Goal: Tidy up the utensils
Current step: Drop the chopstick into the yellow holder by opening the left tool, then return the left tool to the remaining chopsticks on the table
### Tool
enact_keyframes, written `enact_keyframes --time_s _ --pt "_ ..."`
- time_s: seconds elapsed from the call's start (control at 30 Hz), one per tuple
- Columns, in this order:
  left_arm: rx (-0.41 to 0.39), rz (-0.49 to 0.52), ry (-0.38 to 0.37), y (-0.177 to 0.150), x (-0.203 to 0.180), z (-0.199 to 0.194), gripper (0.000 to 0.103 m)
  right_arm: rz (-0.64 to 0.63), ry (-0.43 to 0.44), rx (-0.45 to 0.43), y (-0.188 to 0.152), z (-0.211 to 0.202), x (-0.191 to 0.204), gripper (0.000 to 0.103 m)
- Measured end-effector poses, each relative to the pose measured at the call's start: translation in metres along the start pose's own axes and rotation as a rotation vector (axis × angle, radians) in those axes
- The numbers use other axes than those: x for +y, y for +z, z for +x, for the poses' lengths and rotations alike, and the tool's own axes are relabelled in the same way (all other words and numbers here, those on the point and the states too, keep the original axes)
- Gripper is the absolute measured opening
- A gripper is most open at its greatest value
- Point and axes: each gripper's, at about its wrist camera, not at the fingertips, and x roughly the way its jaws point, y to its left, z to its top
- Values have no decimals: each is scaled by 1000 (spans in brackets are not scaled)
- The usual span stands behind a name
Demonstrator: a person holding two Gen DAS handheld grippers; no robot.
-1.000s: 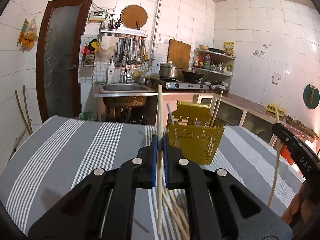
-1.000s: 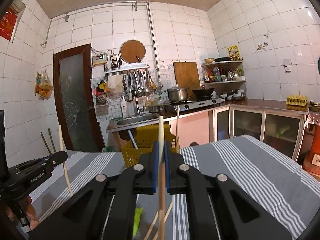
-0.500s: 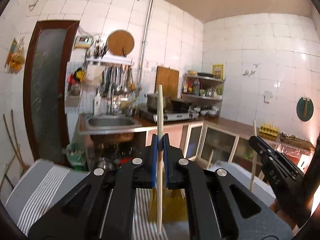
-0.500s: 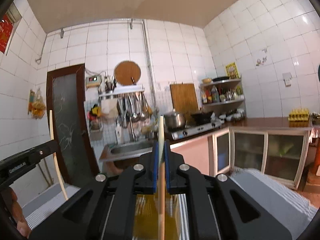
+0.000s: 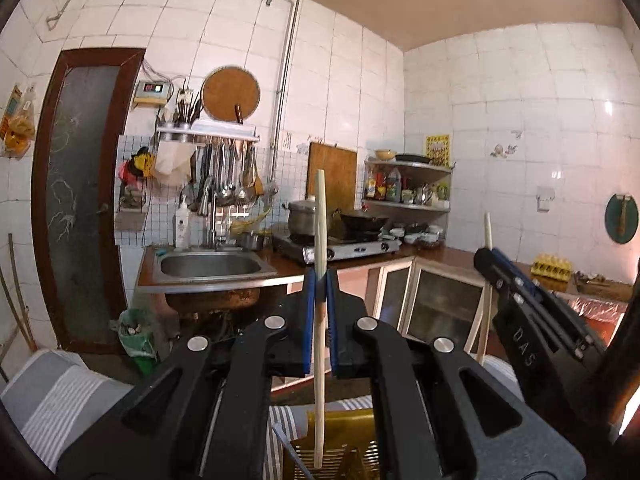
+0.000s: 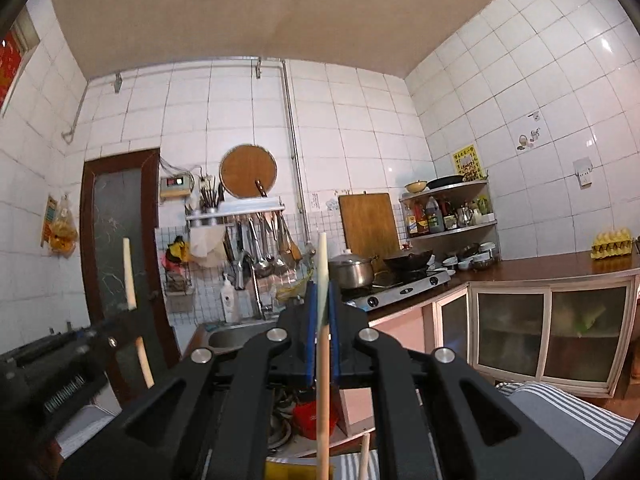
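Wooden chopstick [image 5: 320, 240] stood upright, clamped between the blue pads of the left gripper [image 5: 319, 316], its lower end hanging over the yellow basket [image 5: 340, 456] on the striped cloth [image 5: 56, 400]. The right gripper [image 6: 321, 344] was likewise clamped on a second upright chopstick [image 6: 322, 380], above the basket's near rim.
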Motion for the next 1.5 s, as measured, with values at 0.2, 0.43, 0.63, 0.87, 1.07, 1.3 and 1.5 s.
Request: enact_keyframes --time_s 0.2,0.43,0.63,0.87,1.07,1.3,1.5 --pt "90 -24 27 -40 12 29 4 -24 -4 65 -32 16 -2 6" --pt "172 -29 48 -61 26 36 4 -71 -11 149 -57 15 -2 7" --pt "158 -39 106 -48 38 -8 73 -84 -47 240 -44 -11 -10 59" --pt "208 -13 145 -52 47 -80 98 -91 -97 341 -37 -72 -18 62" --pt "313 -73 158 -82 61 -123 98 -66 -92 464 -66 -121 -18 65" --pt "456 -84 181 -140 67 -140 98 -95 -86 621 -137 -156 -11 66" --pt "551 -53 200 -189 66 -134 98 -82 -109 678 -171 -160 -18 66"
